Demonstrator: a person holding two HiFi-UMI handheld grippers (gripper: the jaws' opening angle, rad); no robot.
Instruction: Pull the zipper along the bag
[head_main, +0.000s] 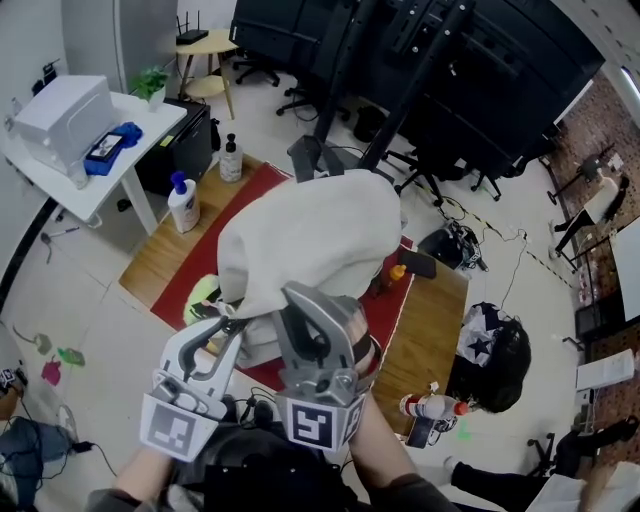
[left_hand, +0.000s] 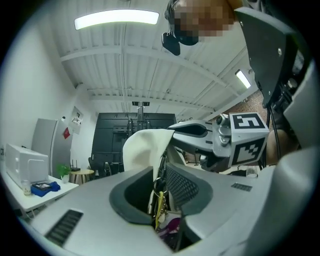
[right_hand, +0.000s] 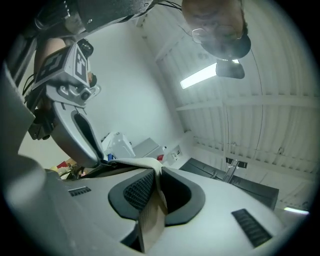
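A cream cloth bag (head_main: 310, 235) hangs in mid-air in front of me in the head view, held at its lower edge by both grippers. My left gripper (head_main: 232, 325) is shut on the zipper pull (left_hand: 159, 192), a cluster of metal rings with a yellow cord that sits between its pads (left_hand: 185, 187). The bag's cloth (left_hand: 142, 147) rises just beyond it. Right beside it, my right gripper (head_main: 300, 300) is shut on a beige strip of the bag's edge (right_hand: 150, 220), pinched between its ribbed pads (right_hand: 137, 192). The left gripper (right_hand: 95, 155) shows close at that view's left.
Below lie a red rug (head_main: 385, 310) on a wooden board (head_main: 165, 255), two pump bottles (head_main: 183, 203), and a white table (head_main: 95, 185) with a printer at the left. Office chairs (head_main: 420, 175) stand behind, and a star-patterned bag (head_main: 490, 350) and a bottle (head_main: 430, 405) lie at the right.
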